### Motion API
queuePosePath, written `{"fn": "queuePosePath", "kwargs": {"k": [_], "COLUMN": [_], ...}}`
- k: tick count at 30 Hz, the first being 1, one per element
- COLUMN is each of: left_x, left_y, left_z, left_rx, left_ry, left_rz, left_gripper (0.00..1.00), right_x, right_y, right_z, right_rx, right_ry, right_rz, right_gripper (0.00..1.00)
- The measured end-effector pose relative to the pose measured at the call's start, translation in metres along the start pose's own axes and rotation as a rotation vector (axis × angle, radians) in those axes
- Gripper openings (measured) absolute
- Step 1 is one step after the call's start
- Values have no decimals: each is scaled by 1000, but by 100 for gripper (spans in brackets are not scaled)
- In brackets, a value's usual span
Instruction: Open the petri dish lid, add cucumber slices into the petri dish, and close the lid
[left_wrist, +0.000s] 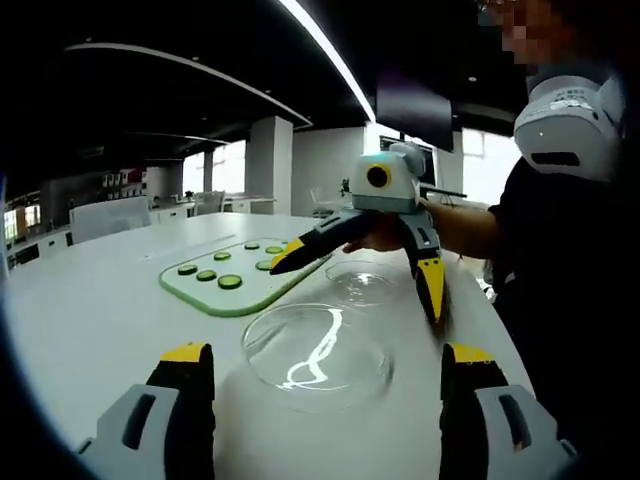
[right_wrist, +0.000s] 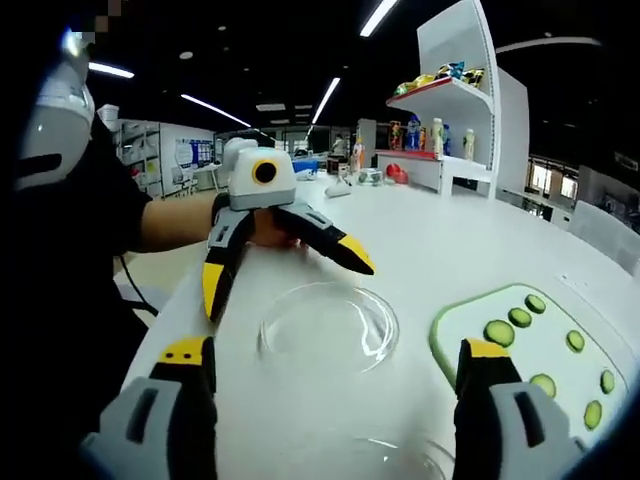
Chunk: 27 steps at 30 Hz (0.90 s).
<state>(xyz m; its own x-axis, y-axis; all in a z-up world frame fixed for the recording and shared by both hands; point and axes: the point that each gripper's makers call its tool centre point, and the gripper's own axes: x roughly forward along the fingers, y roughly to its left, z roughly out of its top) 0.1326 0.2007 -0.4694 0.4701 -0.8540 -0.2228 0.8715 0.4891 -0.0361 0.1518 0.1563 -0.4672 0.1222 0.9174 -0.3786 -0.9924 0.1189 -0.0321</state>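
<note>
A wide white table (left_wrist: 100, 320) stands in an open, dim-ceilinged hall with shelving behind. In the left gripper view, going left to right, a pale green cutting board (left_wrist: 225, 297) carries the cucumber slices (left_wrist: 230, 282); beside it two clear glass rounds lie apart on the table, the nearer one (left_wrist: 315, 355) between the left gripper (left_wrist: 328, 352)'s spread, empty jaws, the farther one (left_wrist: 362, 287) under the right gripper (left_wrist: 360, 282), whose jaws are also wide apart and empty. I judge these the petri dish and its lid, already separated, though which is which I cannot tell. No slice is in either; loading and closing remain.
</note>
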Motion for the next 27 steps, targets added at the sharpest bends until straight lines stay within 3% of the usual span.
{"fn": "queuePosePath", "kwargs": {"k": [7, 21, 27], "left_x": [-4, -4, 3], "left_y": [-6, -24, -30], "left_z": [10, 29, 32], "left_rx": [16, 72, 92], "left_ry": [-7, 7, 11], "left_rz": [19, 95, 116], "left_gripper": [95, 95, 95], "right_x": [-47, -177, -203], "right_y": [-2, 7, 6], "right_z": [-6, -41, -47], "right_rx": [-1, 90, 136], "right_ry": [-1, -27, -72], "right_rz": [-66, -268, -318], "right_gripper": [97, 97, 97]}}
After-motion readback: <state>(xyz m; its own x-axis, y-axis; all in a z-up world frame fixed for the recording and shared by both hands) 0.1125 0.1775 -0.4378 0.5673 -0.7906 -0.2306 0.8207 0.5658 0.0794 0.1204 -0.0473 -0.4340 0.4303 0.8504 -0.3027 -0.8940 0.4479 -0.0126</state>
